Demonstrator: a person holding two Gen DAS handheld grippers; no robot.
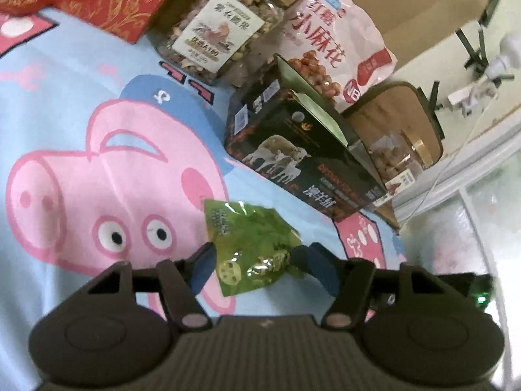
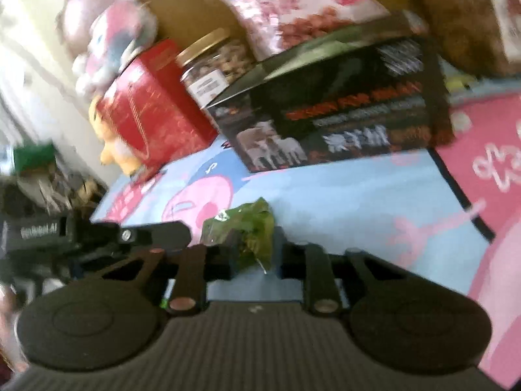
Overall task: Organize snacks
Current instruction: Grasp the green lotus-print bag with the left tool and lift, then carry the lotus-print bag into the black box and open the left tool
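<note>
Green snack packet [image 1: 250, 247] [image 2: 242, 233], lying on pig-print cloth [image 1: 81, 150] [image 2: 342, 189], between fingers of both grippers. Left gripper [image 1: 257, 262]: jaws apart, flanking packet's near end, contact unclear. Right gripper [image 2: 252, 257]: clamped on packet. Black box [image 1: 302, 159] [image 2: 342, 120] just beyond. Open cloth left of packet; cloth edge [image 1: 403, 251] near on right.

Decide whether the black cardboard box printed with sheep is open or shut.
Open. The black cardboard box has its top flap lifted up at an angle, standing clear of the body.
</note>
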